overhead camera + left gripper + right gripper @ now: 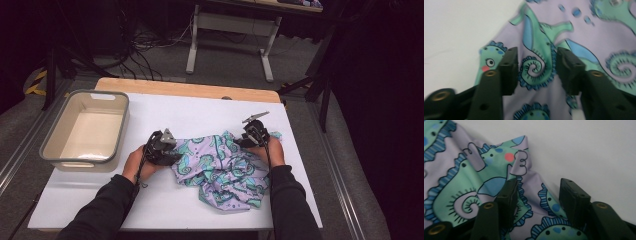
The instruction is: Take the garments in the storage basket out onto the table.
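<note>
No readable text, label, brand, number or sign appears anywhere. The cloth (220, 167) lying between the two grippers carries only a printed seahorse pattern, with no lettering on it.

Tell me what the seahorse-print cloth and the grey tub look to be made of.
Seahorse-print cloth: a thin, soft printed fabric, matte to faintly smooth; it lies crumpled in loose folds and creases, and the left gripper view shows a fine, even surface. Which fibre it is cannot be told.

Grey tub: probably moulded plastic, with a smooth, slightly glossy cream inside; it has rounded corners, a rolled rim and a handle slot in one piece.
</note>
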Demonstrator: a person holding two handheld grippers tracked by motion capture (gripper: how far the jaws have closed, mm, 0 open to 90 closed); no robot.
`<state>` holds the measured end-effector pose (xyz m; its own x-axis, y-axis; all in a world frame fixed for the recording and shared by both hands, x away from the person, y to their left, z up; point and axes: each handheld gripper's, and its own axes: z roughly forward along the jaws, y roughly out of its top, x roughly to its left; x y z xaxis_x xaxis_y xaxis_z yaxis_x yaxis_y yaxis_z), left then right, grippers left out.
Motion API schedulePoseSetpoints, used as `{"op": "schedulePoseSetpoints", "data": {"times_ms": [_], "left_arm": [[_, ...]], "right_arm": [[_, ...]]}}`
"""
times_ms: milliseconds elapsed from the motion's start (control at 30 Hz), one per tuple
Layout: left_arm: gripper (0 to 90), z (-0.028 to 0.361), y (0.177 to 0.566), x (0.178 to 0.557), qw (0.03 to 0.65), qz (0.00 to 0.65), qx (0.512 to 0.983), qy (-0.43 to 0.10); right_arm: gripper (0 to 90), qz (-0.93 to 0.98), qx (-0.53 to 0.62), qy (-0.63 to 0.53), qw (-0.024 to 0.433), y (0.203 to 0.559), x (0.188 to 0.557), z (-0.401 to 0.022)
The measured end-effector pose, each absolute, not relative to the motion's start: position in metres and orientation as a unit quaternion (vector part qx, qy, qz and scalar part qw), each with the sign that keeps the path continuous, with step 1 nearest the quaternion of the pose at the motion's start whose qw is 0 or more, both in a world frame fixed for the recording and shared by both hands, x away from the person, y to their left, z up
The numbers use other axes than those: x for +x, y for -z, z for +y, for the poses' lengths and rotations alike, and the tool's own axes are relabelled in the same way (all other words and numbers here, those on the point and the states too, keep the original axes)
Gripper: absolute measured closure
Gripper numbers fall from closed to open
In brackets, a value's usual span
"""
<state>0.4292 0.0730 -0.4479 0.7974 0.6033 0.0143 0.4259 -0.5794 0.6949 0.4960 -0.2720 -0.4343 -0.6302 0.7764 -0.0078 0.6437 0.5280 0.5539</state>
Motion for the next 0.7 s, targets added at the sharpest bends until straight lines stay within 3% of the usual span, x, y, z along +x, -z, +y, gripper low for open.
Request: {"op": "schedulePoseSetpoints", "data": {"times_ms": [67, 167, 333, 467, 533, 667, 700], "left_arm": [[47.1, 0.078, 0.441, 0.435, 0.373, 0.317, 0.857, -0.159], [44.3, 0.078, 0.44, 0.444, 0.371, 0.331, 0.852, -0.164], [40.9, 0.073, 0.445, 0.455, 0.341, 0.336, 0.863, -0.159], [38.3, 0.063, 0.452, 0.456, 0.321, 0.324, 0.881, -0.123], [42.9, 0.062, 0.451, 0.455, 0.32, 0.315, 0.885, -0.119], [65.4, 0.059, 0.448, 0.454, 0.316, 0.287, 0.898, -0.1], [71.0, 0.057, 0.447, 0.453, 0.306, 0.285, 0.9, -0.12]], "right_arm": [[55.1, 0.869, 0.401, -0.262, 0.126, 0.434, 0.49, -0.273], [58.8, 0.873, 0.387, -0.27, 0.125, 0.435, 0.481, -0.273], [71.0, 0.877, 0.375, -0.271, 0.127, 0.435, 0.471, -0.271], [81.5, 0.879, 0.362, -0.276, 0.14, 0.437, 0.464, -0.267], [84.1, 0.883, 0.354, -0.269, 0.153, 0.436, 0.461, -0.265], [86.9, 0.884, 0.349, -0.249, 0.186, 0.436, 0.459, -0.26], [87.1, 0.883, 0.347, -0.246, 0.197, 0.436, 0.459, -0.26]]}}
